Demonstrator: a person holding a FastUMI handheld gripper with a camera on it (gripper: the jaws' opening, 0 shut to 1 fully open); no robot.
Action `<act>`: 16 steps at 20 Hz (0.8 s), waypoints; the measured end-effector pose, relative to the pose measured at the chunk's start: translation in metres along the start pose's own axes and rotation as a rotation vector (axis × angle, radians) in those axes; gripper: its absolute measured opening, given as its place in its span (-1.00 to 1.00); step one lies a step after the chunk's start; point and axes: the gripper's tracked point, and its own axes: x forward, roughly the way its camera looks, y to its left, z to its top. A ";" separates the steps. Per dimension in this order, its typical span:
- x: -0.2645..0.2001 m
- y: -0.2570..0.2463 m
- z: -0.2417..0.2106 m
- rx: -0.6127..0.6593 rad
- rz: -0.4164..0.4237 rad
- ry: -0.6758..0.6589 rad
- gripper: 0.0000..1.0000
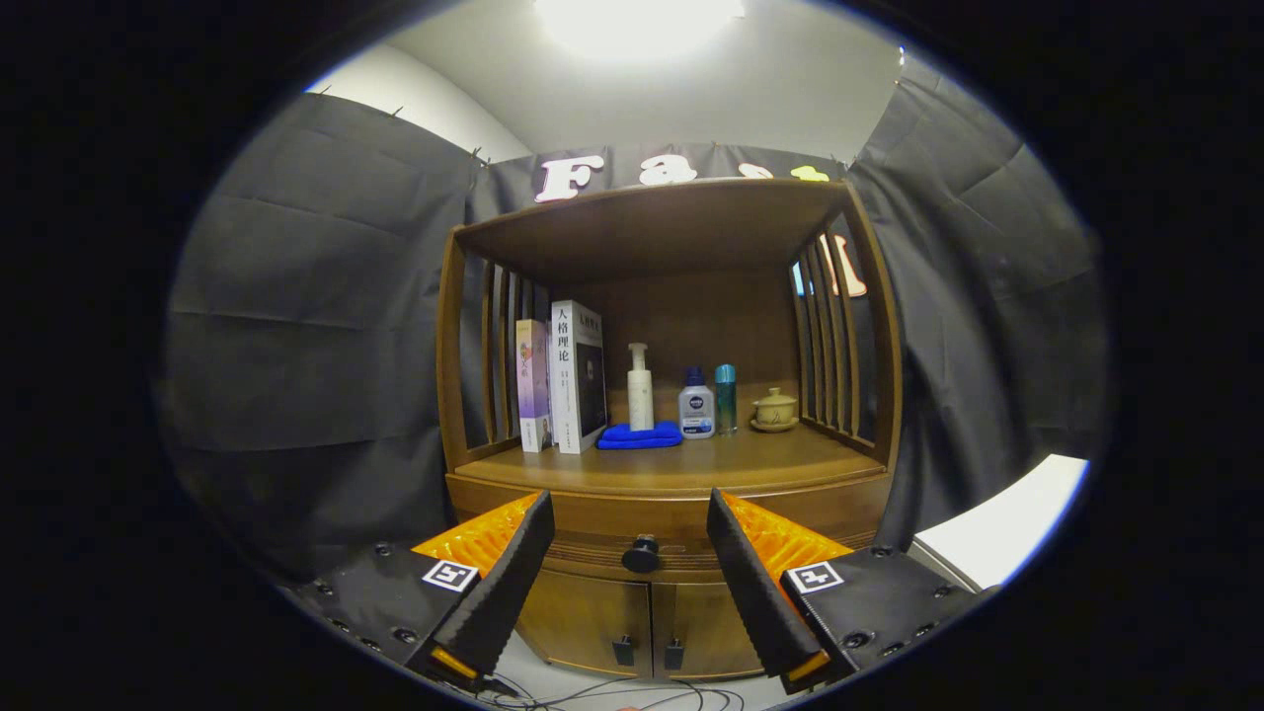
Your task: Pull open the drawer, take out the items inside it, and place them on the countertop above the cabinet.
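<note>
The gripper [630, 518] is facing a wooden cabinet [671, 474] straight on, its two fingers [513, 583] standing wide apart and clamping nothing; the drawer [647, 528] is sitting shut just under the countertop [750, 459], and its dark round knob [641, 554] is showing in the gap between the fingers, a little beyond their tips and touching neither; whatever the drawer is holding is hidden behind its front. Below the drawer, two small cabinet doors [642, 617] are closed, each with a dark pull near the middle seam; some thin cables [612, 696] are trailing over the pale floor near the cabinet's foot. On the countertop, at the far left, two books [563, 380] are standing upright side by side; to their right a white pump bottle [640, 387] is standing on a folded blue cloth [640, 436]; right of that a small squat bottle [696, 403] with a dark cap is standing just beside a slim teal bottle [726, 399]; farthest right, a lidded yellowish cup [774, 408] is resting on a saucer. A wooden shelf roof is spanning above them, with slatted sides left and right.
</note>
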 end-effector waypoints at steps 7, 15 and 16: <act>0.069 -0.004 -0.050 -0.024 -0.008 0.128 0.95; 0.104 -0.008 -0.106 -0.033 -0.026 0.263 0.81; 0.108 -0.007 -0.114 -0.025 -0.028 0.285 0.79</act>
